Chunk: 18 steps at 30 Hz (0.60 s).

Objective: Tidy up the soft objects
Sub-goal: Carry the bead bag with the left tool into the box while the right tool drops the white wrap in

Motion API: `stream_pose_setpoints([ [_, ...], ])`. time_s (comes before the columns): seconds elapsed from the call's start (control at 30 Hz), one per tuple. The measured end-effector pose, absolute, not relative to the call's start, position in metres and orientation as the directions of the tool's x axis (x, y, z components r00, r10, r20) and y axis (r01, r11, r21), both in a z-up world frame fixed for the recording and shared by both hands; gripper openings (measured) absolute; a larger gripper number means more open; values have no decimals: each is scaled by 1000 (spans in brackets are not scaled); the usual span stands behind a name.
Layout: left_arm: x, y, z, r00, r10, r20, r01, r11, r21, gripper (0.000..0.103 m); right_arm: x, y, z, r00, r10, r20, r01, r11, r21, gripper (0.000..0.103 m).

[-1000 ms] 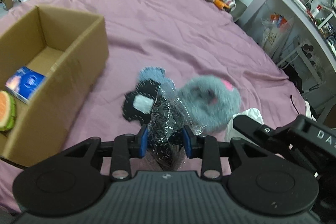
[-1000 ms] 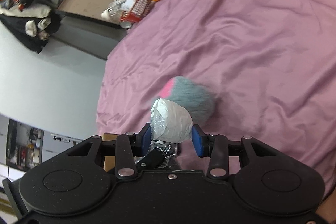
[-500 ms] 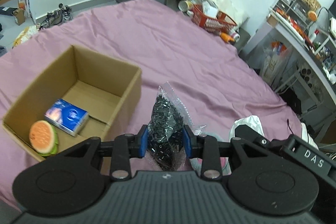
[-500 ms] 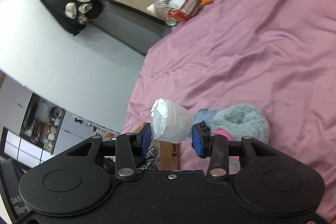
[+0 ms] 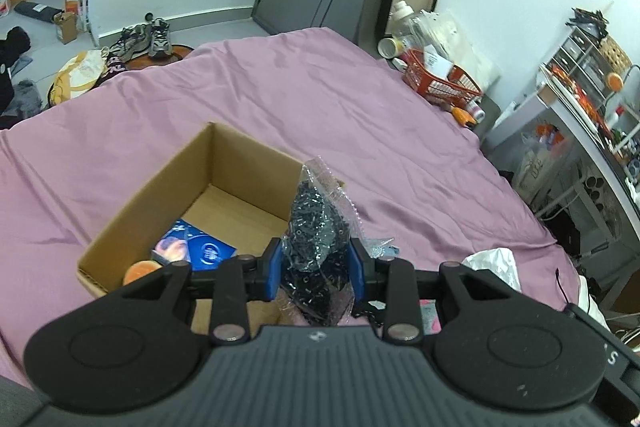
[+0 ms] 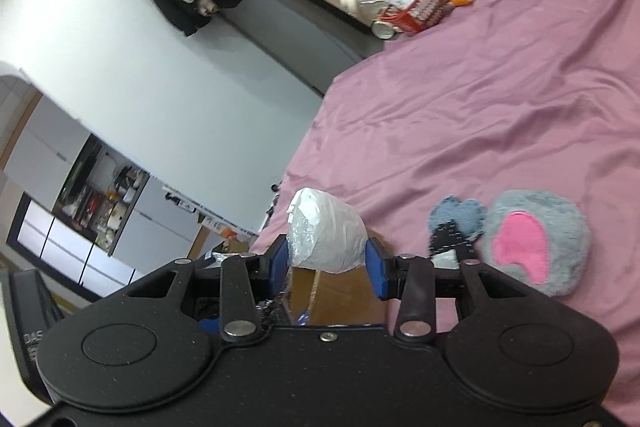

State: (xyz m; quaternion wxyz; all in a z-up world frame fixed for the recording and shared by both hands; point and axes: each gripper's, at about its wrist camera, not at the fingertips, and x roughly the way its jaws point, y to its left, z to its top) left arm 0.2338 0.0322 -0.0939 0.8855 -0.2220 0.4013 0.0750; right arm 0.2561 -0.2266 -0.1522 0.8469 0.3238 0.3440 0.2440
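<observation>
Item one: one open brown cardboard box [image 5: 192, 187] on my purple bedsheet [image 5: 360, 131]. Visible contents: one blue printed packet [image 5: 200, 247] lying flat on the box floor, and one round orange-faced soft toy [image 5: 140, 270] touching it at the near corner. The rest of the floor is bare cardboard.

Item two: one red plastic basket [image 5: 440, 83] at the far edge of the bed, holding papers and packets I cannot identify.

Item three: my left gripper [image 5: 316, 269], blue pads clenched on one clear plastic bag of small black pieces [image 5: 316, 227]. The bag stands upright between the pads, in front of the box's right wall.

Item four: my right gripper [image 6: 328, 261], pads clamped on one white plastic-wrapped rounded bundle [image 6: 326, 231], held above a brown box edge.

Item five, still on the sheet: one grey fluffy plush with a pink patch [image 6: 536, 239], and just beside it one blue-and-black fabric piece [image 6: 454, 223], touching its left side.

Changes from a second ago: my left view has swung up and toward the box; the grey plush that lay ahead of the bag has dropped out of that view, and the box now sits directly behind my pads. In the right view the plush has moved from straight ahead to the right side.
</observation>
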Motion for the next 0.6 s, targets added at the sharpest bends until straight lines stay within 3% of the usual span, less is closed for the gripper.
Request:
stream_pose_setpoints([
  [0.6,223,76,-134,557,-25,-830,-415,857,-304,36,245,-170,-146,584,671,-457,-305,703,642,40],
])
